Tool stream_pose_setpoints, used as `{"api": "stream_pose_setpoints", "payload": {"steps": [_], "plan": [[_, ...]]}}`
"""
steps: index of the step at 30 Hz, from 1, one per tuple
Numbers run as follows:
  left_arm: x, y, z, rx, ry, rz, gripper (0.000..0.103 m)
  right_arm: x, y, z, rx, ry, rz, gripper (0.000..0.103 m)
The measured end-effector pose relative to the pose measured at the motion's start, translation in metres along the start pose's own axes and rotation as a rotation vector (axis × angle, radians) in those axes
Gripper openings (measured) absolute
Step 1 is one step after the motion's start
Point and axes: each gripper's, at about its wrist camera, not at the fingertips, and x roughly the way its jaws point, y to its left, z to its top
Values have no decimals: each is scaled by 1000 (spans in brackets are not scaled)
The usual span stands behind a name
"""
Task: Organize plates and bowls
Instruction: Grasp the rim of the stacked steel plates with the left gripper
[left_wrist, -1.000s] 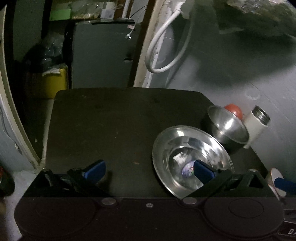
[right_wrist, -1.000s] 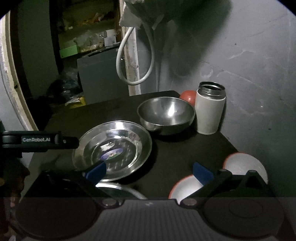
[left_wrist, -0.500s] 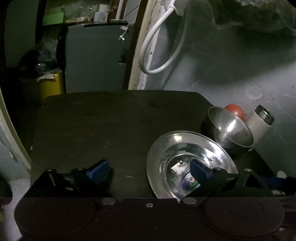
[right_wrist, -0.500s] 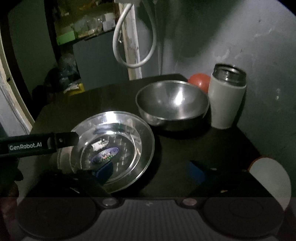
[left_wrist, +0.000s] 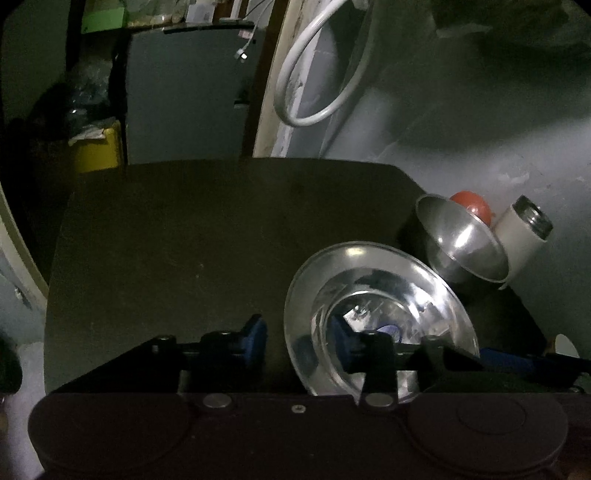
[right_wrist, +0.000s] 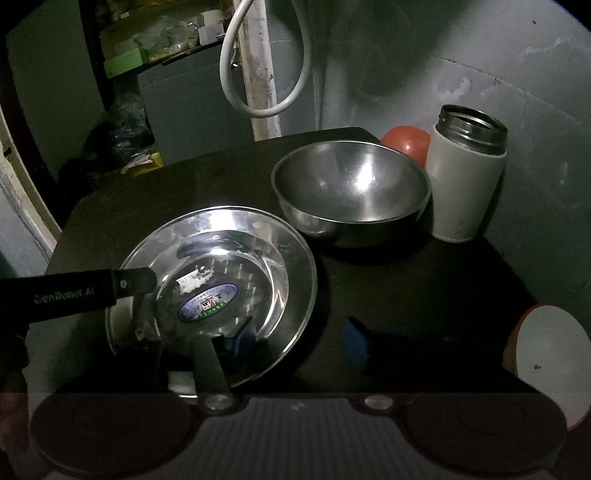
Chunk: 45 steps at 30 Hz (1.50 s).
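- My left tool (left_wrist: 297, 332) sits at the left side of the steel plate (left_wrist: 369, 254), one blue pad outside the rim and the other inside the dish.
- Its pads are drawn fairly narrow around that rim. A dark strip shows between the outer pad and the metal, and I cannot tell whether the plate is actually pinched.
- My right tool (right_wrist: 297, 341) is spread wide over the plate's near edge. Its left pad is over the inside of the plate and its right pad is over the bare dark surface (right_wrist: 406, 295), with nothing held.
- The plate lies at the front middle of the surface. An oval sticker (right_wrist: 208, 302) shows in its well.
- From the right wrist view, the black arm of my left tool reaches in from the left and crosses the plate's left rim.
- The steel bowl (right_wrist: 351, 184) stands upright just behind the plate to the right, empty, its rim close to the plate's far edge.
- A grey flask (right_wrist: 467, 177) with an open metal mouth stands just beside the bowl, by the wall.
- A red round thing (right_wrist: 406, 142) shows behind the bowl and the flask. I cannot tell what it is.
- A white dish with an orange rim (right_wrist: 550, 358) is at the front right corner, well apart from the plate.
- A white hose (right_wrist: 236, 92) hangs in a loop on the wall behind.
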Motion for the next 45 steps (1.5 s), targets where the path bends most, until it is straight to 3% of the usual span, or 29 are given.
{"api": "stream_pose_setpoints", "payload": {"steps": [7, 18, 30, 36, 45], "plan": [[0, 3, -2, -14, 23, -22, 20, 0, 1, 2, 23, -3, 37, 30], [-29, 0, -1, 36, -54, -5, 19, -16, 4, 4, 34, -45, 67, 30], [-90, -21, -7, 101, -160, -59, 20, -84, -2, -7, 12, -169, 89, 30], [-111, -36, -29, 126, -147, -74, 20, -109, -12, -26, 7, -165, 79, 30], [-132, -50, -78, 132, -61, -61, 21, -135, -26, -69, -14, -93, 89, 30]]}}
